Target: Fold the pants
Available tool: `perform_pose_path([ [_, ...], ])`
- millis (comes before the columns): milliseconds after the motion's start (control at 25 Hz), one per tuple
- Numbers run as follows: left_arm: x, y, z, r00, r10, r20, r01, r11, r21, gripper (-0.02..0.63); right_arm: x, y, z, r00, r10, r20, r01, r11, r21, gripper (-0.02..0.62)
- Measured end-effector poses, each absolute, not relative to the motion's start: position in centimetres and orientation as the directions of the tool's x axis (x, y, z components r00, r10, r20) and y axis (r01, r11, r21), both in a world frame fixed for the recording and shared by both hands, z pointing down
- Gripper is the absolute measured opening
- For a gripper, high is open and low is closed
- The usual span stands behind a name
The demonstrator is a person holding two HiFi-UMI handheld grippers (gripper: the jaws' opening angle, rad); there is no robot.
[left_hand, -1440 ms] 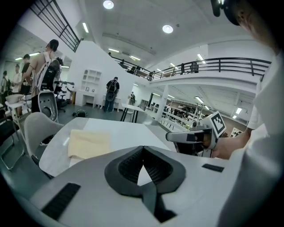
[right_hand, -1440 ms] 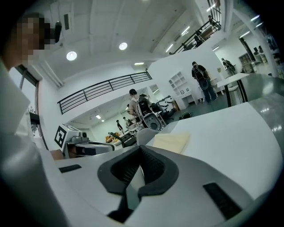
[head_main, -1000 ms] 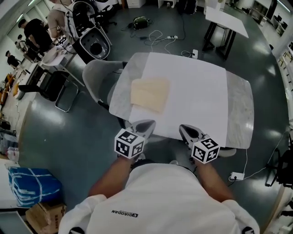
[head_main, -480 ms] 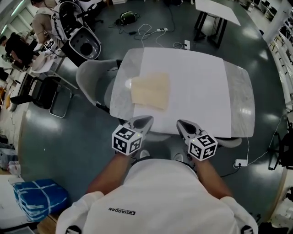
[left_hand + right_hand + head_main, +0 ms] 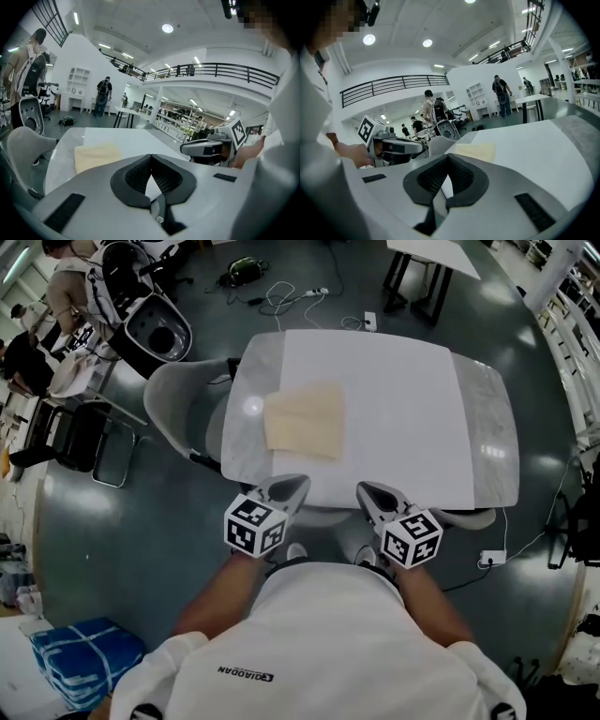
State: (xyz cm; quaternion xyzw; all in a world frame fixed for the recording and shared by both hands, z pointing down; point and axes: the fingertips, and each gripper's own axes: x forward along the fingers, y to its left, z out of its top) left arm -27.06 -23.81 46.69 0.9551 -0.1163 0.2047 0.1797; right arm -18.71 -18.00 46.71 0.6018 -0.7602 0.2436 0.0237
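The pants point(image 5: 304, 420) lie folded into a flat cream rectangle on the left part of the white table point(image 5: 403, 409); they also show in the left gripper view as a pale patch point(image 5: 97, 155) and small in the right gripper view point(image 5: 476, 151). My left gripper point(image 5: 292, 487) hangs at the table's near edge, jaws shut and empty. My right gripper point(image 5: 367, 491) hangs beside it, also shut with nothing in it. Both are held close to the person's body, well short of the pants.
A grey chair point(image 5: 183, 409) stands against the table's left side. A black-legged table point(image 5: 427, 263) and cables point(image 5: 291, 298) lie beyond on the dark floor. People work at desks at the far left point(image 5: 37, 343). A blue bag point(image 5: 80, 652) sits at the lower left.
Both grippers have drawn back toward the person and away from the table's near edge, staying shut. The pants lie unchanged on the table.
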Motion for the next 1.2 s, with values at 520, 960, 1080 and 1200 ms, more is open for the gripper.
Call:
perform_pose_path([
  [520, -27.8, -24.2, 46.2, 0.898, -0.149, 0.414, -0.284, -0.915, 0.287, 0.026, -19.7, -17.7, 46.4, -0.262, -0.905, 0.335, -0.934, 0.15, -0.325, 0.021],
  [960, -28.2, -23.9, 46.5, 0.896, -0.162, 0.413, -0.296, -0.911, 0.287, 0.026, -19.7, -16.9, 47.6, -0.262, -0.896, 0.359, -0.928, 0.133, -0.347, 0.02],
  [1080, -28.6, -23.7, 46.7, 0.896, -0.162, 0.414, -0.298, -0.91, 0.289, 0.026, -19.9, -16.7, 47.8, -0.259, -0.895, 0.362, -0.927, 0.126, -0.353, 0.021],
  [1200, -28.8, -23.6, 46.7, 0.894, -0.16, 0.418, -0.299, -0.909, 0.292, 0.026, -20.1, -16.7, 47.6, -0.259, -0.895, 0.364, -0.93, 0.13, -0.343, 0.021],
])
